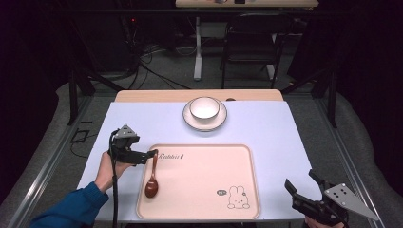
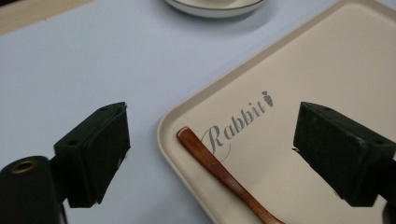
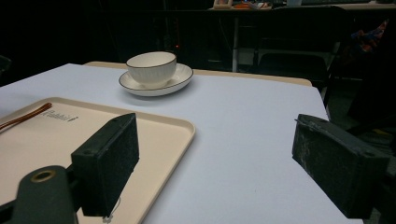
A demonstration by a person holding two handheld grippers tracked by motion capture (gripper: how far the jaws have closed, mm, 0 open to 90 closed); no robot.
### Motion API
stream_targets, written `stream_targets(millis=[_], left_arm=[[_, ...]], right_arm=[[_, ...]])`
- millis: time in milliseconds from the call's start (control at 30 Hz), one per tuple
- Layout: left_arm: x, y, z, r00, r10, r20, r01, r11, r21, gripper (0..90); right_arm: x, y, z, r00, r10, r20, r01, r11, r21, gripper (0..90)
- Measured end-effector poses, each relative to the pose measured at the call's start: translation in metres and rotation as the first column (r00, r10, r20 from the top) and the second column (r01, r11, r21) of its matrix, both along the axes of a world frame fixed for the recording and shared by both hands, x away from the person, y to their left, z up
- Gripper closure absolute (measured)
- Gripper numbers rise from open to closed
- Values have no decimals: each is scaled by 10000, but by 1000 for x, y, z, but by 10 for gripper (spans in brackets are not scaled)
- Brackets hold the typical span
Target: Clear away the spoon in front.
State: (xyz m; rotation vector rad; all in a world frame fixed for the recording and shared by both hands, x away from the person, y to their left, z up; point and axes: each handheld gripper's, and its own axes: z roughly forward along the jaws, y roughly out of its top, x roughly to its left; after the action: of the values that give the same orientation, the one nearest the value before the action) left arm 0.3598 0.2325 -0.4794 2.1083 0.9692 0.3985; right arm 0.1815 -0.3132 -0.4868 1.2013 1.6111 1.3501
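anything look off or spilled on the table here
Nothing stands out. The wooden spoon lies flat inside the pink tray near its left edge, a little slanted. The white bowl sits upright on its saucer behind the tray. No spills or damage show.

The table (image 1: 266, 128) stands brightly and evenly lit from above, while the room beyond falls away into near black; the far chair (image 1: 252, 42) and floor cables are barely readable. Shadows are soft and short; a faint one pools under the saucer (image 1: 205, 124) and along the tray (image 1: 199, 211) rim. The white bowl (image 1: 205, 107) runs close to blown-out, with little detail inside. The high view is soft and slightly grainy; in the left gripper view the spoon (image 2: 219, 172) and tray lettering are sharp; the far saucer blurs; no strong glare anywhere.
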Motion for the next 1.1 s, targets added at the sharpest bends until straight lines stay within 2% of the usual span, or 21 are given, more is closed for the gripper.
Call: stream_targets(millis=[33, 67, 133, 367, 400, 500, 567, 667, 700, 733, 767, 800, 833, 867, 900, 967, 1067, 1100], left_arm=[[-7, 2, 8, 9991, -17, 423, 17, 10000, -12, 91], [-7, 2, 8, 9991, -17, 423, 17, 10000, -12, 81], [-16, 6, 19, 9961, 76, 884, -65, 9999, -129, 61], [-34, 14, 32, 9897, 228, 1410, -187, 9994, -302, 32], [-40, 17, 33, 9871, 333, 1564, -278, 9989, -368, 24], [-47, 21, 34, 9851, 340, 1683, -252, 9982, -543, 13], [-53, 26, 35, 9856, 337, 1657, -195, 9961, -866, 10], [-62, 32, 35, 9823, 406, 1829, -213, 9941, -1062, 7], [-69, 36, 35, 9791, 518, 1964, -282, 9923, -1210, 6], [-69, 36, 35, 9791, 518, 1964, -282, 9923, -1210, 5], [-75, 39, 34, 9759, 588, 2103, -317, 9910, -1300, 2], [-75, 39, 34, 9759, 588, 2103, -317, 9910, -1300, 3], [-82, 43, 33, 9706, 512, 2352, -180, 9898, -1412, 3], [-82, 43, 33, 9706, 512, 2352, -180, 9898, -1412, 4], [-89, 46, 32, 9643, 400, 2618, -38, 9905, -1372, 5], [-94, 49, 29, 9602, 398, 2766, 15, 9890, -1476, 7], [-98, 52, 26, 9619, 423, 2701, -34, 9897, -1429, 6], [-101, 55, 20, 9620, 589, 2665, -170, 9875, -1570, 7]], right_arm=[[0, 0, 0, 10000, 3, -8, -3, 10000, 15, 137], [0, 0, 0, 10000, 3, -8, -3, 10000, 15, 137], [0, 0, 0, 10000, 4, -2, -4, 10000, 19, 137], [0, 0, 0, 10000, -1, -8, 1, 10000, 18, 137], [0, 0, 0, 10000, 1, -4, -1, 10000, 21, 137], [0, 0, 0, 10000, -6, -1, 6, 10000, 14, 137], [0, 0, 0, 10000, -6, -4, 6, 10000, 17, 137], [0, 0, 0, 10000, -18, -2, 18, 10000, 10, 137], [0, 1, 0, 10000, -12, -6, 12, 10000, 10, 137], [0, 1, 0, 10000, -16, -7, 16, 10000, 5, 137], [0, 0, 0, 10000, -16, -8, 16, 10000, 5, 137], [0, 0, 0, 10000, -16, -8, 16, 10000, 5, 137], [0, 0, 0, 10000, -13, -11, 13, 10000, 11, 137], [0, 0, 0, 10000, -13, -11, 13, 10000, 11, 137], [0, 0, 0, 10000, -23, -6, 23, 10000, 17, 137], [0, 1, 0, 10000, -29, -3, 29, 10000, 17, 137], [0, 1, 0, 10000, -22, -20, 22, 10000, 4, 137], [0, 1, 0, 10000, -26, -22, 26, 10000, 4, 137]])
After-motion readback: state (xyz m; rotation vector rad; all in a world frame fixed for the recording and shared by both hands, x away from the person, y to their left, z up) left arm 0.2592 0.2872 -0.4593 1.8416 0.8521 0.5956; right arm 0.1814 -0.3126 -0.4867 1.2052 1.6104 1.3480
